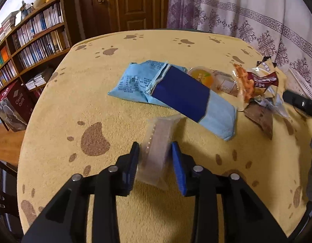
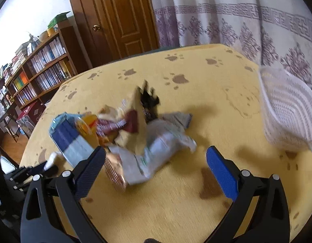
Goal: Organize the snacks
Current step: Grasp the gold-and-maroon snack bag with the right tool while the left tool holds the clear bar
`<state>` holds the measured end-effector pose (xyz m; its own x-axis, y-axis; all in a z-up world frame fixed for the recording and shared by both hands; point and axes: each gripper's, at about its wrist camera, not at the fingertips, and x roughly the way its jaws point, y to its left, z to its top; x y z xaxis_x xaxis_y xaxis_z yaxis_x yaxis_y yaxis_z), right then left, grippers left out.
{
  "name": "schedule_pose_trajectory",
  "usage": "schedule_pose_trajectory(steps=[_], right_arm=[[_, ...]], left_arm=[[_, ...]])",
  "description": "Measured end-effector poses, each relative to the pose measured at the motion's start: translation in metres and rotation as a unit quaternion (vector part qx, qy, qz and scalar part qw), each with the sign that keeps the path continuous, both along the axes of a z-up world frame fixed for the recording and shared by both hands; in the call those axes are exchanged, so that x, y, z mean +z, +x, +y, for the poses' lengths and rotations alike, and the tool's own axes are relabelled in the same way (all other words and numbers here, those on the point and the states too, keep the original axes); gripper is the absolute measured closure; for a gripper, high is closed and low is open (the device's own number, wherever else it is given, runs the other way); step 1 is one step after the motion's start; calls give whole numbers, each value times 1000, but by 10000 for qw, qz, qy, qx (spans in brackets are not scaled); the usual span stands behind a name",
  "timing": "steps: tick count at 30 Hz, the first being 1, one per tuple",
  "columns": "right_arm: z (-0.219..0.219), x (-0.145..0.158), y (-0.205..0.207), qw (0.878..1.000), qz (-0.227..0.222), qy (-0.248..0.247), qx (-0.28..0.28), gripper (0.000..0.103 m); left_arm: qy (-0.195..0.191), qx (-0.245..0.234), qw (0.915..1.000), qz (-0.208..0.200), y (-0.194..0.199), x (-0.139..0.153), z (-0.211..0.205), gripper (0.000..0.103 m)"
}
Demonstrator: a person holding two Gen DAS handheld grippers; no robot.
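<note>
My left gripper (image 1: 156, 154) is shut on a small clear-wrapped brown snack bar (image 1: 159, 147) and holds it just above the yellow paw-print tablecloth (image 1: 75, 93). Beyond it lies a light blue and navy snack bag (image 1: 176, 93), with an orange jelly cup (image 1: 201, 76) and a red-brown wrapped snack (image 1: 257, 81) to its right. My right gripper (image 2: 156, 162) is open and empty, just in front of the snack pile: a white packet (image 2: 160, 149), the red-brown wrapper (image 2: 123, 125) and the blue bag (image 2: 69, 139). The left gripper (image 2: 30, 172) shows at that view's left edge.
A white slotted basket (image 2: 287, 113) stands on the table at the right, also at the right edge of the left wrist view (image 1: 303, 83). A bookshelf (image 1: 30, 40), a wooden door (image 1: 131, 4) and a patterned curtain (image 1: 246, 10) lie beyond the table.
</note>
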<state>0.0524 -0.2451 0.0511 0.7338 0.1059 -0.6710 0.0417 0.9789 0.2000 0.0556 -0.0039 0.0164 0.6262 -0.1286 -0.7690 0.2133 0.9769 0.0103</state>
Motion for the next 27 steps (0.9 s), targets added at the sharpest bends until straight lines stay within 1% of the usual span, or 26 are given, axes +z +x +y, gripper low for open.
schedule_pose_trajectory(steps=[3, 4, 6, 7, 11, 12, 13, 14, 15, 18, 22, 25, 27], right_arm=[[11, 4, 17, 9999, -55, -53, 120, 2], [15, 4, 23, 9998, -54, -63, 174, 2], [24, 1, 37, 9996, 9, -126, 260, 2], [29, -1, 44, 9994, 60, -183, 287, 2], [48, -13, 67, 9977, 225, -507, 382, 3], [50, -17, 69, 9975, 254, -533, 399, 10], [51, -20, 71, 9973, 270, -562, 385, 23], [51, -23, 73, 9971, 297, -591, 376, 28], [51, -24, 73, 9968, 292, -655, 343, 31], [45, -20, 65, 9977, 188, -532, 364, 34], [37, -9, 44, 9984, -52, -410, 390, 35], [30, -2, 30, 9987, -147, -333, 364, 35], [21, 3, 21, 9991, -200, -197, 311, 35]], left_arm=[[138, -22, 9999, -71, -2, -1, -4, 68], [109, -12, 9999, -64, -2, 0, -4, 69], [14, 51, 10000, -43, -2, 2, -1, 75], [-15, 75, 10000, -62, -3, 4, 0, 76], [-123, 105, 9996, -229, -13, 16, 2, 77], [-145, 106, 9995, -278, -16, 21, 3, 77], [-161, 111, 9994, -303, -17, 23, 3, 77], [-177, 113, 9992, -333, -20, 26, 4, 77], [-184, 105, 9991, -361, -22, 29, 4, 77], [-192, 71, 9987, -471, -30, 38, 3, 77], [-231, 24, 9981, -571, -35, 49, 0, 77], [-258, -19, 9976, -637, -38, 56, -5, 77], [-276, -54, 9973, -678, -39, 61, -9, 77]])
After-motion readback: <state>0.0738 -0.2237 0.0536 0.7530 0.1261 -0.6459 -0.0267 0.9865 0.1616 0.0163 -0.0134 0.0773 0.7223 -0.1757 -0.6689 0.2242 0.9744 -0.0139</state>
